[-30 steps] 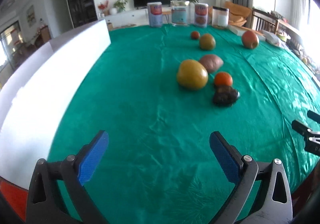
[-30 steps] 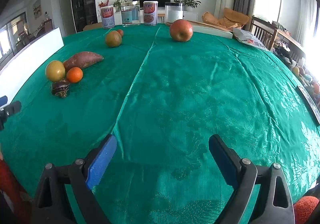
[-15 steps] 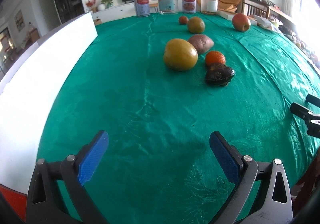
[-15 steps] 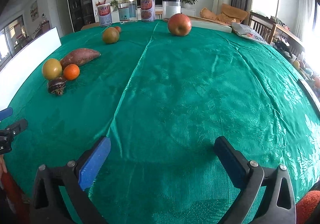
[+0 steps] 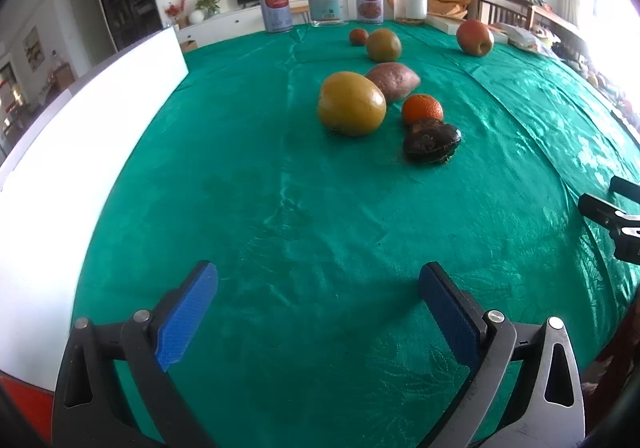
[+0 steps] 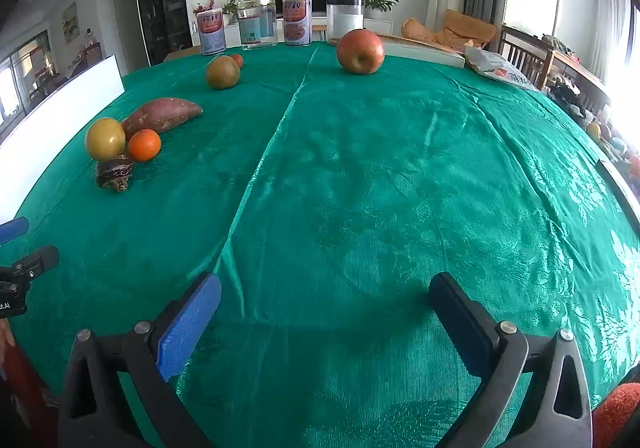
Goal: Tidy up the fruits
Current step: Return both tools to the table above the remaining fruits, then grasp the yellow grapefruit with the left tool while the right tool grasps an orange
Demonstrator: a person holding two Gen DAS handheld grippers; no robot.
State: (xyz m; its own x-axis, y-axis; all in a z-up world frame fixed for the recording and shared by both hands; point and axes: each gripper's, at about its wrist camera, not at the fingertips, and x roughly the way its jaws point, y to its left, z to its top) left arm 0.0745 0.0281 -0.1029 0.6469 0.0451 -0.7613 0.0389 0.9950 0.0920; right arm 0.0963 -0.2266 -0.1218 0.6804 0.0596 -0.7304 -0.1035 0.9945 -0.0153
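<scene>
While both tools hang low over the near part of the green tablecloth [image 6: 360,176], neither holds anything: left gripper [image 5: 318,312] has its blue pads spread wide w/ bare cloth between, and right gripper [image 6: 324,322] is spread just as wide over bare cloth.

Fruit sits in a loose group ahead of the left tool: big yellow fruit [image 5: 351,103] nearest, sweet potato [image 5: 394,81] just behind and touching or nearly so, orange [image 5: 422,109] to its right, dark wrinkled fruit [image 5: 431,140] directly in front of the orange, prob. touching it. Farther back, a green-brown round fruit [image 5: 383,44] w/ a small reddish fruit [image 5: 358,36] just behind. Red apple [image 6: 360,50] stands alone, well apart, near the far edge on the right side.

Wide stretch of open cloth lies between the grippers and the fruit, and across the whole right half of the table. White board [image 5: 80,152] runs along the table's left edge. Far edge is lined w/ cans and jars [image 6: 256,26]. From the right wrist cam, the table's right edge curves off by a wooden chair [image 6: 528,56]; what lies past it is blown out, can't tell.
</scene>
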